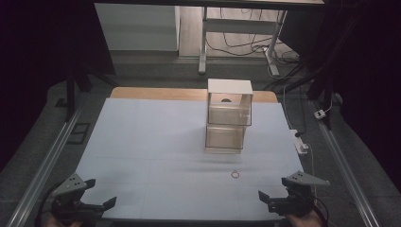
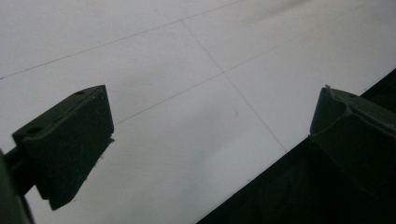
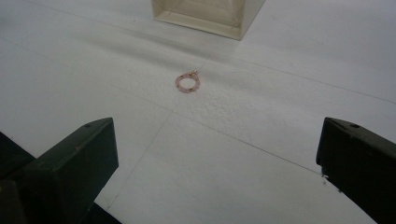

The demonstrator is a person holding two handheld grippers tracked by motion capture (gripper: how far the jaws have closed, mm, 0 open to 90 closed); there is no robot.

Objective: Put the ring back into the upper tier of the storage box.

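The room is dim, with bare desk legs and loose cables on the floor beyond, and the pale counter [image 1: 156, 137] takes what light there is. Far of centre stands a clear box [image 1: 229, 116] of two stacked compartments, its open faces turned toward the near side, probably so that something can be slid in from the front. A small pinkish beaded ring [image 1: 235, 174] lies flat on the counter, near of the box and well apart from it, right of centre. That puts it closest to the right tongs [image 1: 272, 199], which sit low at the near right edge with jaws wide apart and nothing between them; they point at the ring [image 3: 187, 83], so I judge it the piece to be fetched. The left tongs [image 1: 97, 198] rest at the near left corner, likewise apart and empty, aimed across bare counter.
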